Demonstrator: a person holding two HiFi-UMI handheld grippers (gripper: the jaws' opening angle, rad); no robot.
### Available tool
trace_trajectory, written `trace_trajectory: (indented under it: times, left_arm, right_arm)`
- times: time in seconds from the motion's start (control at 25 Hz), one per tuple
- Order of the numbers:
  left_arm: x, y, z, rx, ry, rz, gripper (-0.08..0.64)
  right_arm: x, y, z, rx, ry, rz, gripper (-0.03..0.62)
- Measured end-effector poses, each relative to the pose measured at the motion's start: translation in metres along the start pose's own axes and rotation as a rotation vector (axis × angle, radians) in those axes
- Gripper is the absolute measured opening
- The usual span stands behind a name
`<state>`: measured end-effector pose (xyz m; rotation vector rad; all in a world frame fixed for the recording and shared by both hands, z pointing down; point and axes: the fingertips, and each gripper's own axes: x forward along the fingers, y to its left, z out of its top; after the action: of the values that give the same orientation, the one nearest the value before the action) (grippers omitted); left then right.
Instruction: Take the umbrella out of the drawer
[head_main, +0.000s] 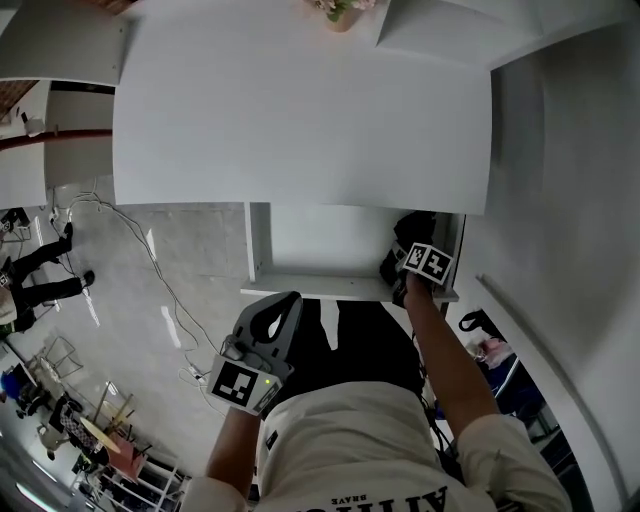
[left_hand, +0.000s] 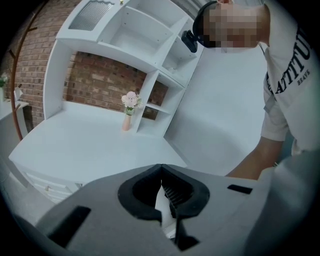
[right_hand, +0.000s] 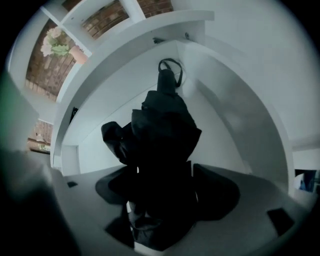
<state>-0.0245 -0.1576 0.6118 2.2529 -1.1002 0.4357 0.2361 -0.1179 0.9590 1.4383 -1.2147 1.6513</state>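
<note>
The black folded umbrella lies at the right end of the open white drawer under the desk top. My right gripper points steeply down into the drawer over it. In the right gripper view the umbrella fills the space between the wide-apart jaws of the right gripper, with thin slits of light at both sides; its strap loop points to the drawer's back wall. My left gripper hangs in front of the drawer, shut and empty, its tips meeting.
A small vase of pink flowers stands at the desk's back, beside a white shelf unit. Cables trail over the floor at the left, near a person's legs. A white wall closes the right side.
</note>
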Motion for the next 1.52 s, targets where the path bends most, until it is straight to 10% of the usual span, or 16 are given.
trace_trajectory:
  times: [0.36,0.88,1.52]
  left_arm:
    - [0.002,0.008,-0.014,-0.031,0.027,0.029,0.025]
    - [-0.008,0.009,0.004,-0.018,-0.008,0.028,0.025]
    - [-0.053,0.001,-0.007,0.018,-0.047,0.076,0.025]
  right_arm:
    - [0.009,0.001,-0.001,0.002,-0.013,-0.087,0.314]
    - [-0.034,0.028,-0.005,0.195,0.066,0.224,0.267]
    - [-0.097,0.033,-0.041,0.168,0.101,0.342,0.268]
